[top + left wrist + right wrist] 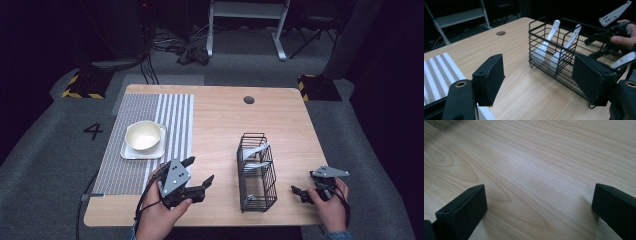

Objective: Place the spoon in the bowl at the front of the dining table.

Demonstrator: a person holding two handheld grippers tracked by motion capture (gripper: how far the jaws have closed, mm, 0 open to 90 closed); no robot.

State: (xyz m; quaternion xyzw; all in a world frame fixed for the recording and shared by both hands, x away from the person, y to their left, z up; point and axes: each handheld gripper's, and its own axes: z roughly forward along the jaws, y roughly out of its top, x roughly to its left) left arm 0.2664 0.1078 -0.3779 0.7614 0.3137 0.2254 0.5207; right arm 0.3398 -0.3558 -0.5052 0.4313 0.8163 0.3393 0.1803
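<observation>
- Numeral "4" (93, 131): dark figure marked on the grey floor covering (45, 150), at about 9 o'clock from the table (280, 115), just off its left edge, beside the striped mat (175, 115).
- No other text, label or brand is legible.

The table (280, 125) is lit evenly from above, while the surroundings are left dark. Soft shadows are cast under the basket (256, 172). Near parts are slightly blurred in both gripper views.
</observation>
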